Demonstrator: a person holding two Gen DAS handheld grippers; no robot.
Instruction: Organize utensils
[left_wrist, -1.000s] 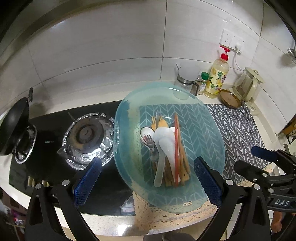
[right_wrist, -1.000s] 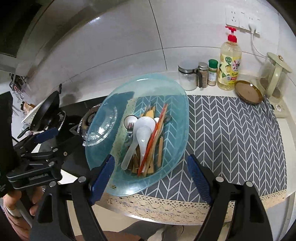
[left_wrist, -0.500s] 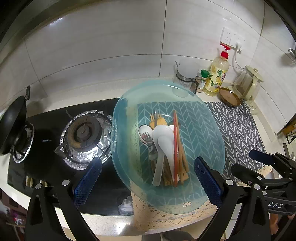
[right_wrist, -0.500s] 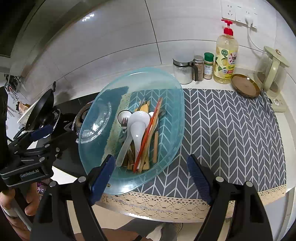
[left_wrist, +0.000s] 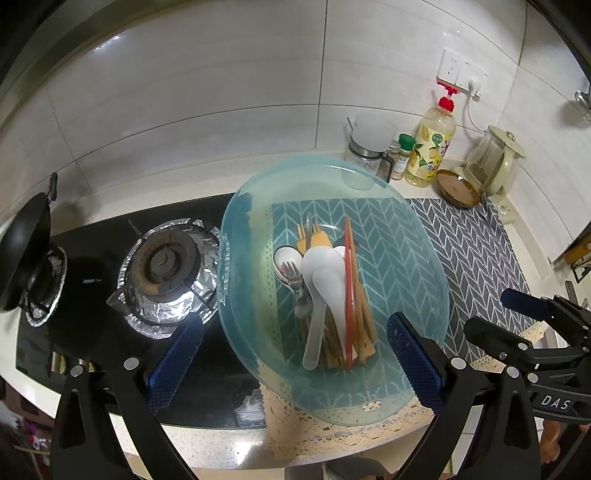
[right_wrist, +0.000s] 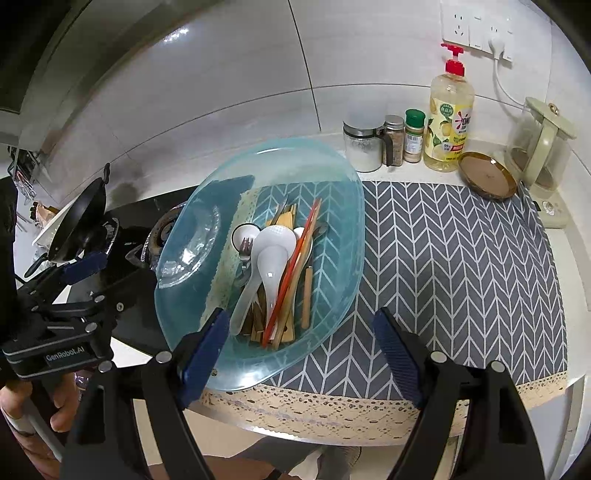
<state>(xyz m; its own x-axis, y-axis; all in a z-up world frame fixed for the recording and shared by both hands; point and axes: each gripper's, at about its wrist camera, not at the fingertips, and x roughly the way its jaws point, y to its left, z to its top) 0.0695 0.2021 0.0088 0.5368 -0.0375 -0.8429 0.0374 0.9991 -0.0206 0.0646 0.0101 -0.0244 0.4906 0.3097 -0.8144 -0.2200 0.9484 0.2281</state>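
- My left gripper (left_wrist: 295, 354) and right gripper (right_wrist: 301, 345) both hang spread wide, grasping nothing, above the counter edge.
- The utensils (right_wrist: 275, 266), white spoons, a fork, red and wooden chopsticks, lie heaped in the blue glass dish (right_wrist: 334, 188), which sits partly on the chevron mat (right_wrist: 461, 266) and partly over the stove (left_wrist: 162, 273).
- Behind stand jars (right_wrist: 364, 147), a soap bottle (right_wrist: 448, 125) and a kettle (right_wrist: 543, 144).
- Lower pieces in the heap are covered by those on top.

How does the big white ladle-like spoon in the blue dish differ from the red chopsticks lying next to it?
The white spoon is broad, with a rounded bowl; the red chopsticks are thin, straight sticks. The spoon is glossy white; the chopsticks are orange-red. Both lie lengthwise in the utensil pile in the blue glass dish, roughly parallel, and neither is gripped.
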